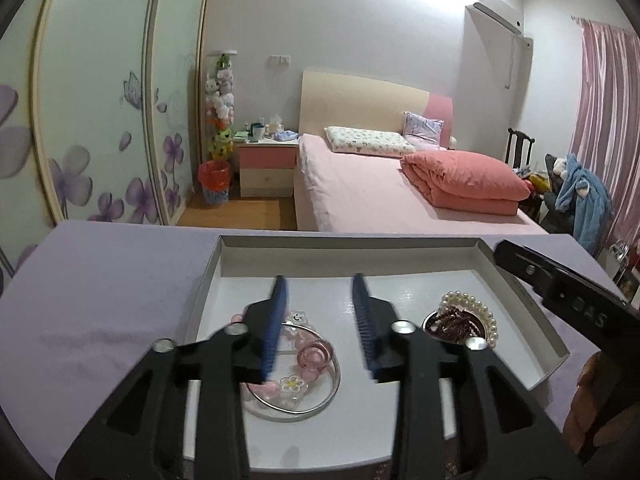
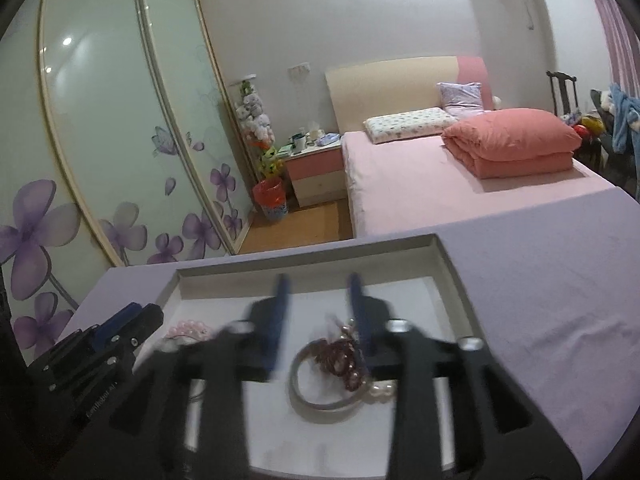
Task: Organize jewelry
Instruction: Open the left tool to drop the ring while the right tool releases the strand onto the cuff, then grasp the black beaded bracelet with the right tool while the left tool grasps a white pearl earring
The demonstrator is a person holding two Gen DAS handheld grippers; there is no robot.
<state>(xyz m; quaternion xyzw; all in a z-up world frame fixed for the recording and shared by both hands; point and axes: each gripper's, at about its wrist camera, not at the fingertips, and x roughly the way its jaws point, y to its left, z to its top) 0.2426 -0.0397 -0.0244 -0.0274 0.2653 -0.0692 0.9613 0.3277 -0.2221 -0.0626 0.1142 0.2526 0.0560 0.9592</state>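
A shallow white box tray [image 1: 360, 256] lies on a lilac cloth. In the left wrist view my left gripper [image 1: 320, 284] is open above a silver bangle [image 1: 320, 402] with a pink bead bracelet with flower charms [image 1: 308, 354] on the tray's left side. A pearl bracelet [image 1: 478, 306] and dark red bead bracelet [image 1: 452, 322] lie with a second silver bangle at the right. In the right wrist view my right gripper [image 2: 318, 282] is open above that bangle [image 2: 320, 400] and the dark red beads [image 2: 340, 356]. Both grippers are empty.
The lilac cloth [image 1: 100, 300] covers the table around the tray [image 2: 444, 264]. The right gripper's body [image 1: 560, 288] reaches over the tray's right rim; the left one shows in the right view [image 2: 100, 344]. Beyond are a bed [image 1: 380, 188], nightstand and wardrobe doors.
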